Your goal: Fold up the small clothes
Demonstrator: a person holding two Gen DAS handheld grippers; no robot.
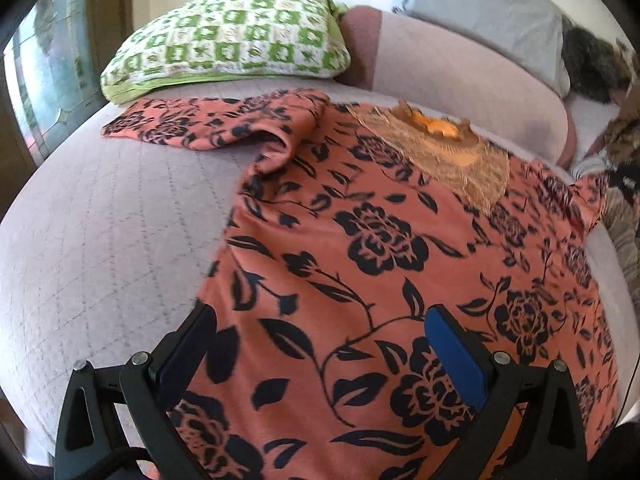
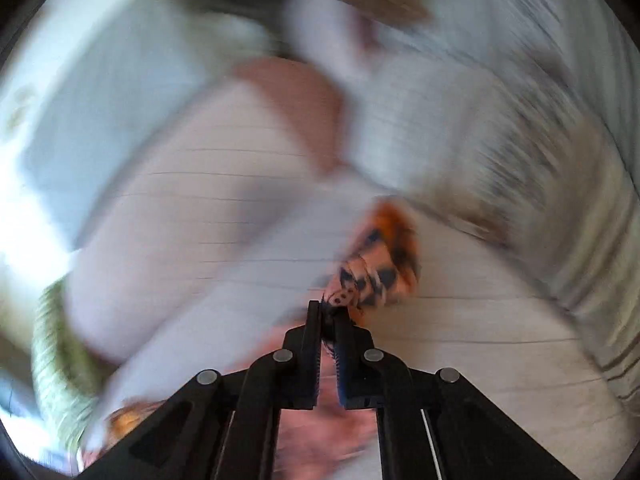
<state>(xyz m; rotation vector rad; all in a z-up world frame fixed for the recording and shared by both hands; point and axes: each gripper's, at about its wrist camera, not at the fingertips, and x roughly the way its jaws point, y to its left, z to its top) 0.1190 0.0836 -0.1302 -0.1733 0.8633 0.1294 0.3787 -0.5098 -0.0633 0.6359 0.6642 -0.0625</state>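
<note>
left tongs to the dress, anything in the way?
Nothing visible. The left tongs stand open right over the dress, which lies flat on the bed. The pillow sits well behind it. The right tongs are shut on a sleeve.

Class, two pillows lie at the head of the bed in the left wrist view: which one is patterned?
The green-and-white checked pillow at upper left, just beyond the floral garment's spread sleeve. The other pillow, upper right, is plain pale blue-grey.
</note>
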